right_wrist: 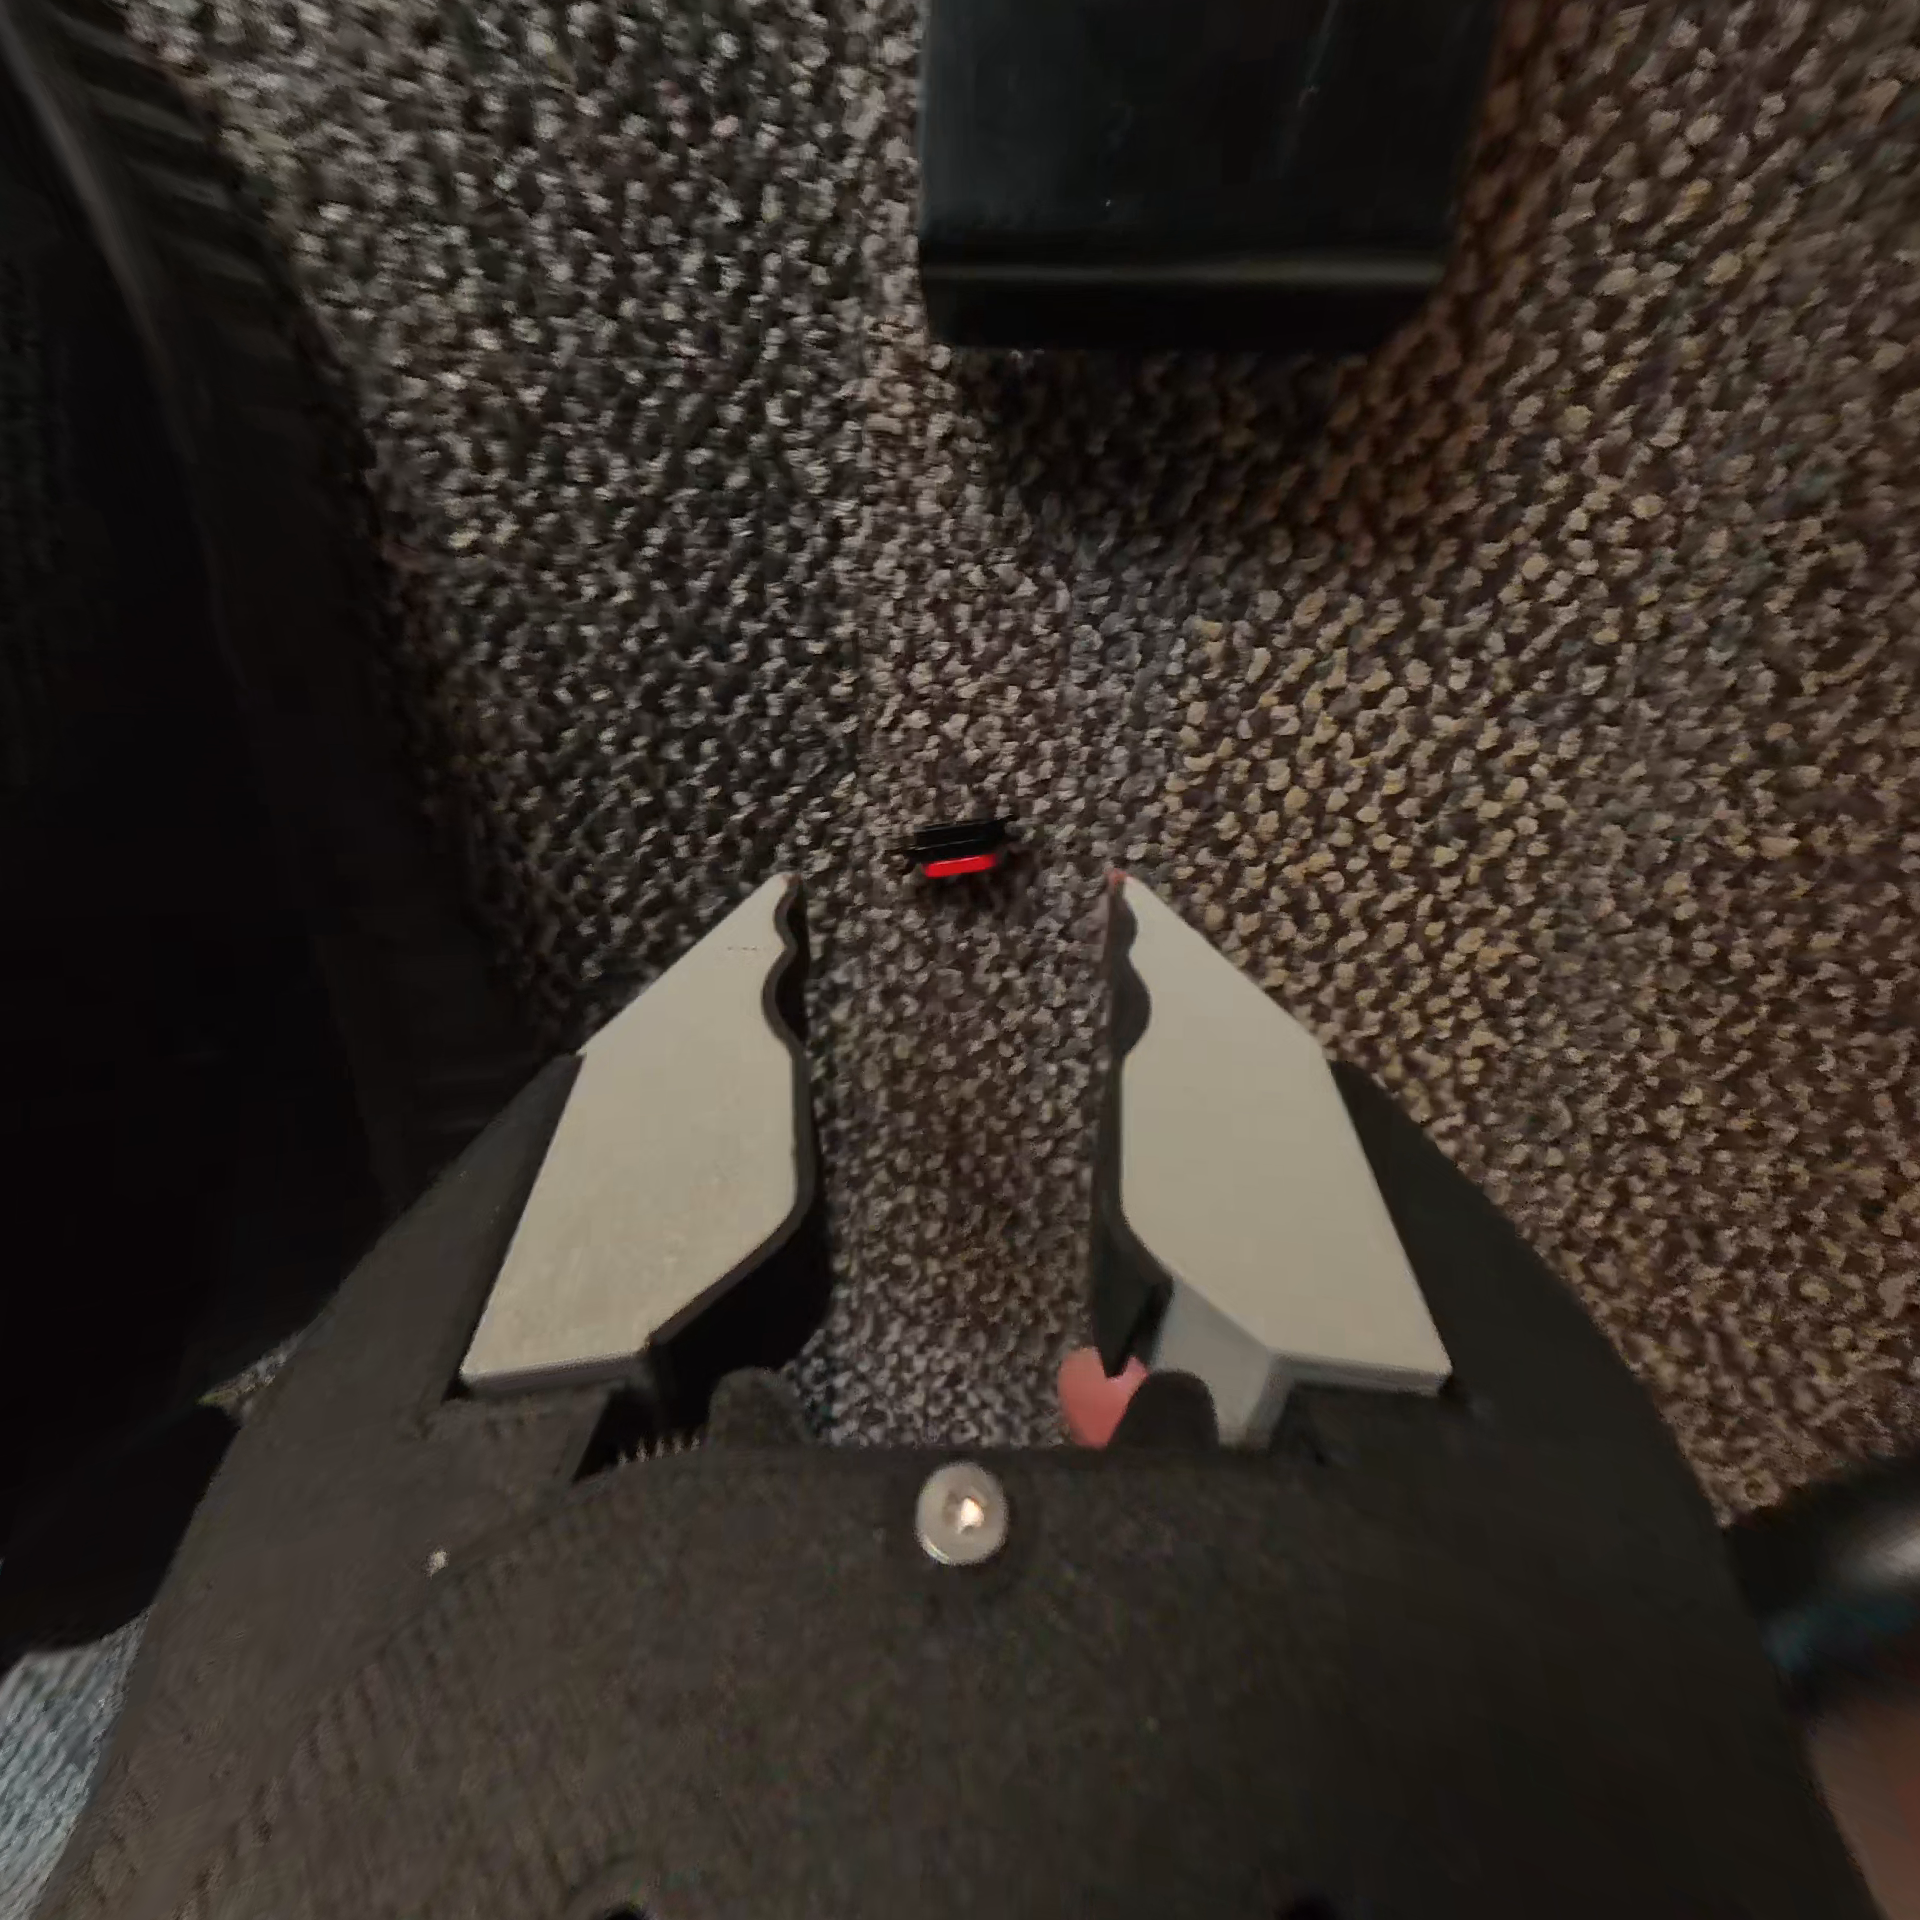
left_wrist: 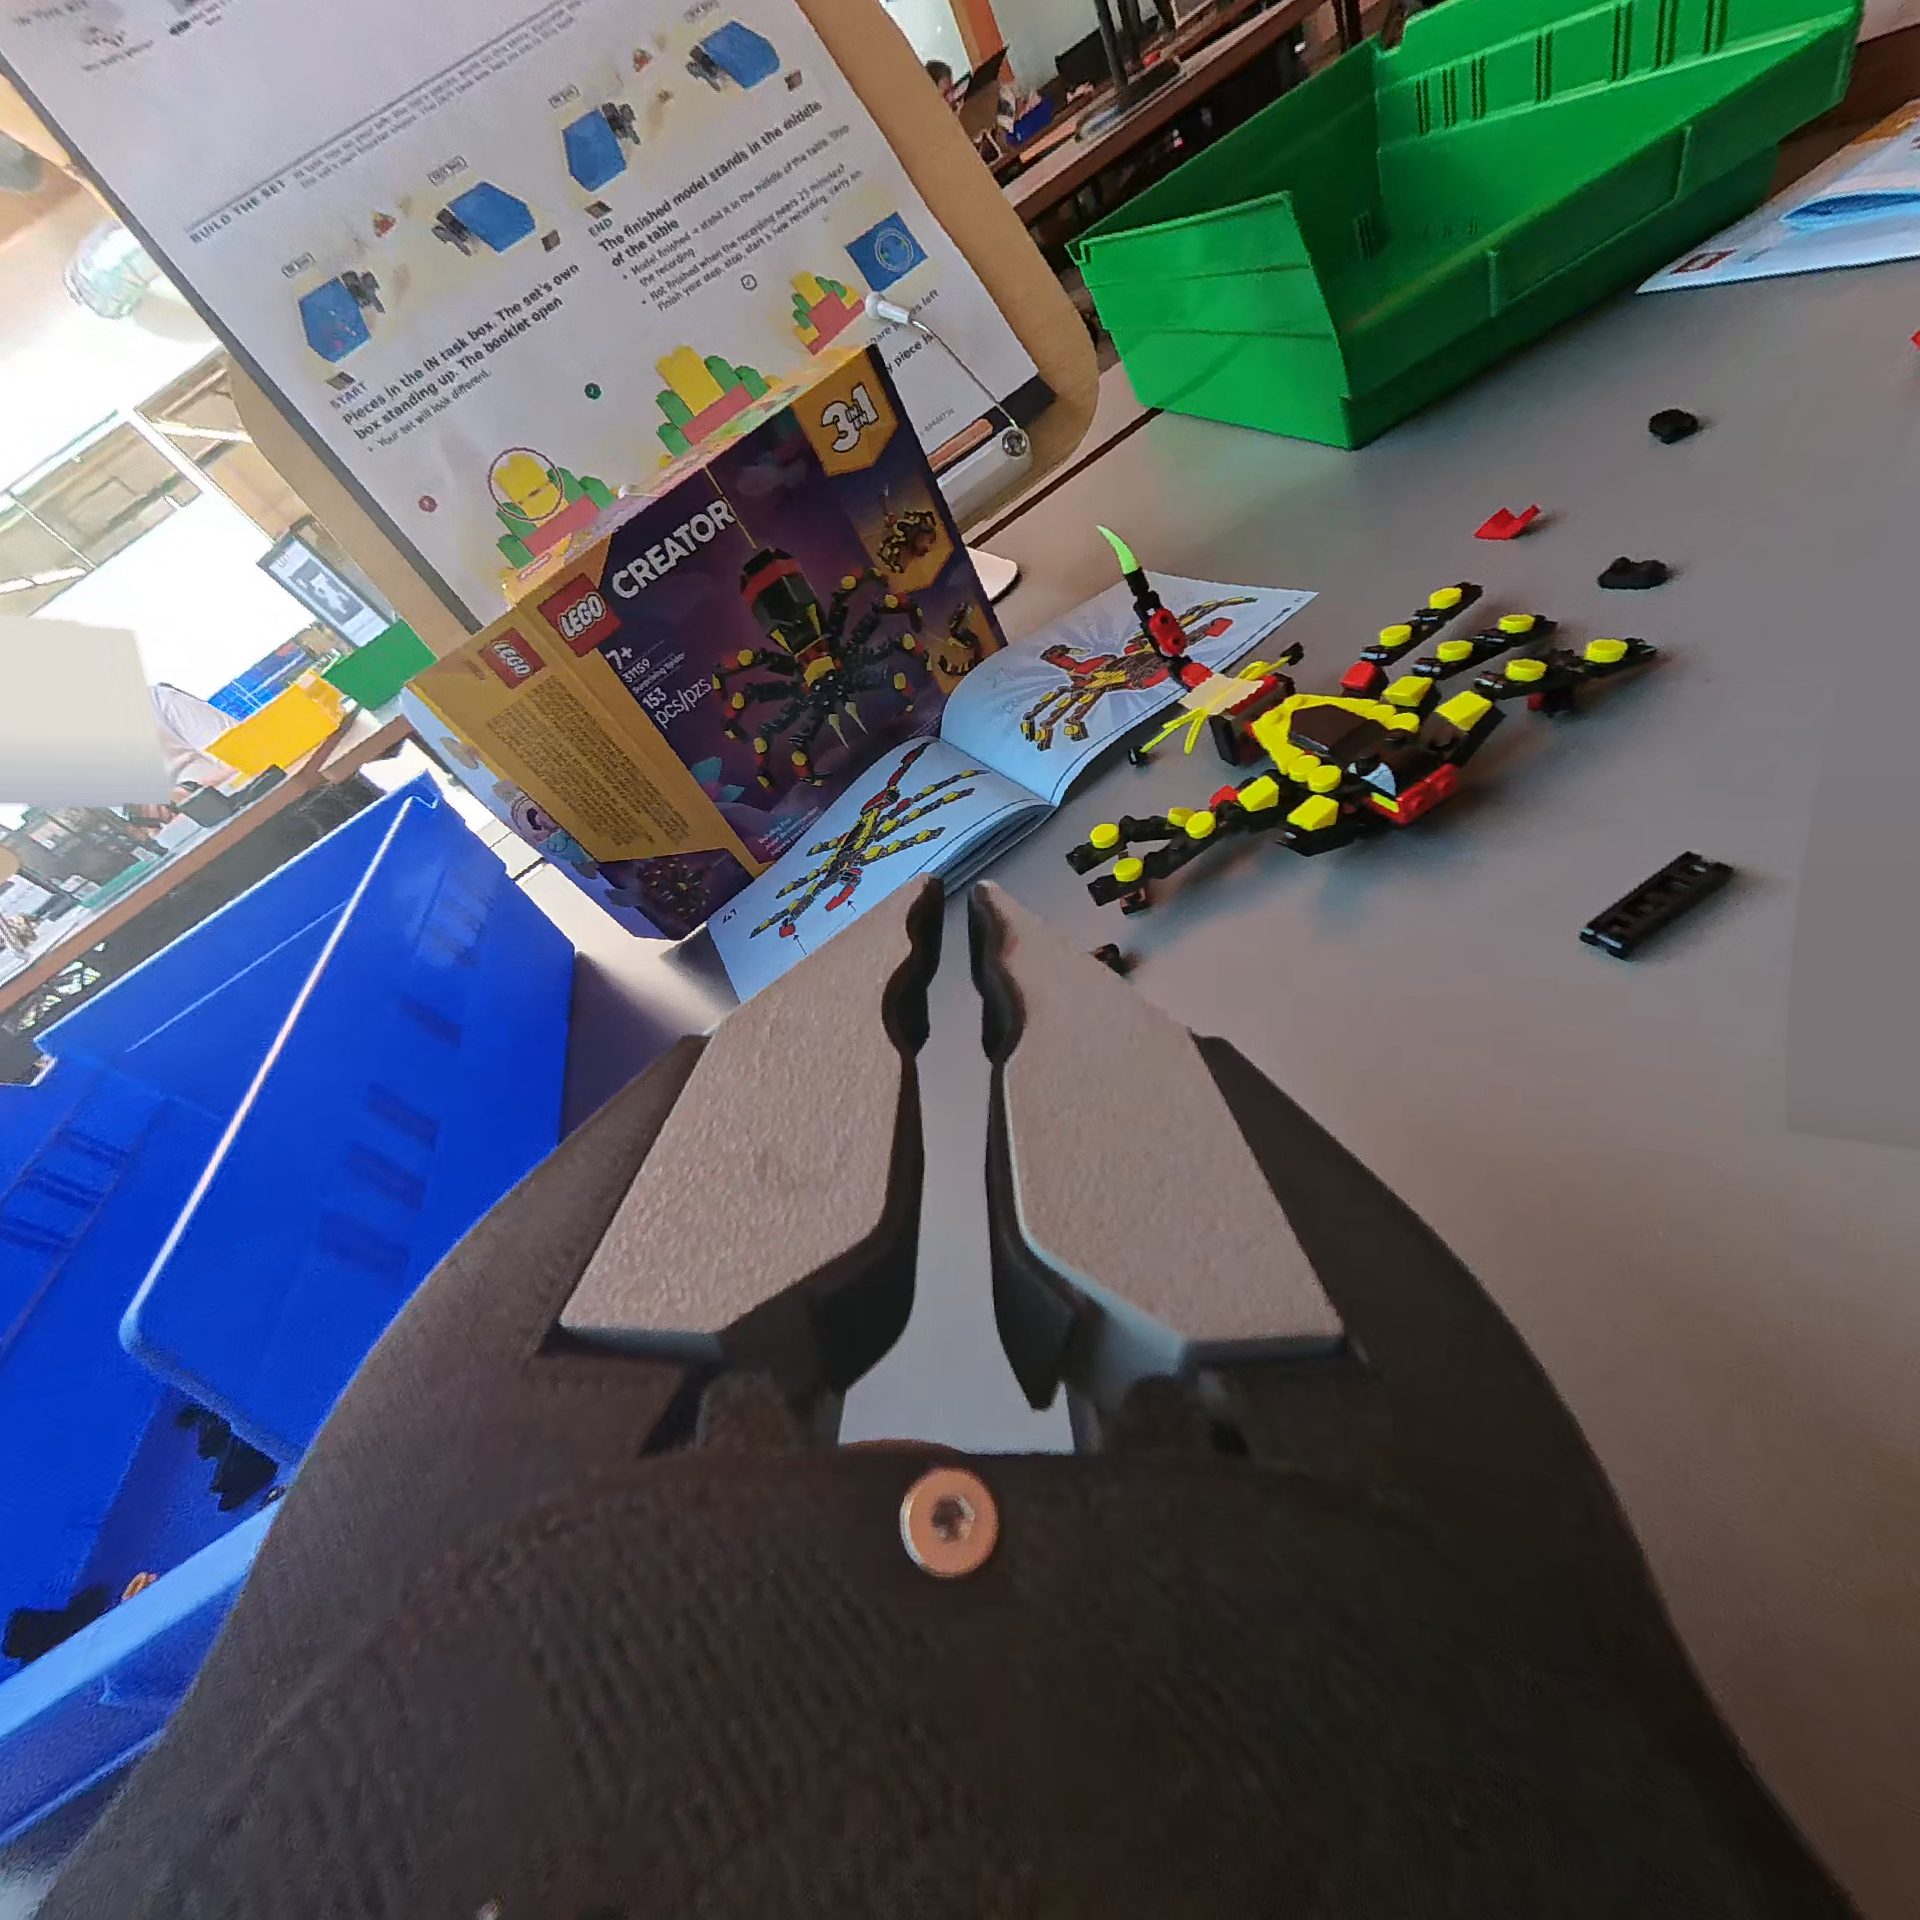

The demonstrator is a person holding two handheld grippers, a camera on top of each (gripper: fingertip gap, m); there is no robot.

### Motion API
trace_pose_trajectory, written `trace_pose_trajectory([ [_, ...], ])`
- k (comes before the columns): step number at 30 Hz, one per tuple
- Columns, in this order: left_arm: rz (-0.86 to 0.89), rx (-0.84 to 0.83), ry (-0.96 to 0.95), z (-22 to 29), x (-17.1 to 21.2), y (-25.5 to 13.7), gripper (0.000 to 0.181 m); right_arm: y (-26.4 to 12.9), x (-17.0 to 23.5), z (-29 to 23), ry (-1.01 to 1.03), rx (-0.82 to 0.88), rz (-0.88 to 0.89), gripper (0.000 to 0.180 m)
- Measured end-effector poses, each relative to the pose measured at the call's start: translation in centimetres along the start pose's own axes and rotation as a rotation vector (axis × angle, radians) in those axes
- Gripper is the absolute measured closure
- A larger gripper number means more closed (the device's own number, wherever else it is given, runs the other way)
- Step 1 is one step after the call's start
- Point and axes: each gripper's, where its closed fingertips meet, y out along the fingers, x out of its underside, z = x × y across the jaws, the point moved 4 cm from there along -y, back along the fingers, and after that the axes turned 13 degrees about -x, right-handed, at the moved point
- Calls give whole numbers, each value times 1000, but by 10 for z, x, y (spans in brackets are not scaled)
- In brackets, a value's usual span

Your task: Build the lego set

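In the left wrist view, a black, yellow and red Lego creature model (left_wrist: 1351,738) lies on the grey table (left_wrist: 1455,1143), right of the open instruction booklet (left_wrist: 935,821). My left gripper (left_wrist: 956,888) is shut with nothing between its pads, and hovers over the booklet's near corner. In the right wrist view, my right gripper (right_wrist: 954,883) is open over a speckled carpet (right_wrist: 1351,727). A small black and red Lego piece (right_wrist: 961,850) lies on the carpet just beyond and between the fingertips, untouched.
The set's box (left_wrist: 727,644) stands behind the booklet. A blue bin (left_wrist: 260,1091) is at the left and a green bin (left_wrist: 1455,229) at the back right. A black grille plate (left_wrist: 1657,902) and a red piece (left_wrist: 1509,522) lie loose. A black block (right_wrist: 1195,156) stands on the carpet ahead. Left tips to right tips: about 90 cm.
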Motion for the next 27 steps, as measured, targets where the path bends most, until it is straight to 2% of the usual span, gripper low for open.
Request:
trace_pose_trajectory([
  [5,21,-19,-29,-5,-2,-2,178,17,1,6,59,-5,-44,135],
  [18,47,-32,-69,-10,-4,-5,175,23,0,6,-68,83,-150,158],
  [27,45,-32,-48,-8,-4,-5,175,6,2,6,-81,56,-85,162],
])
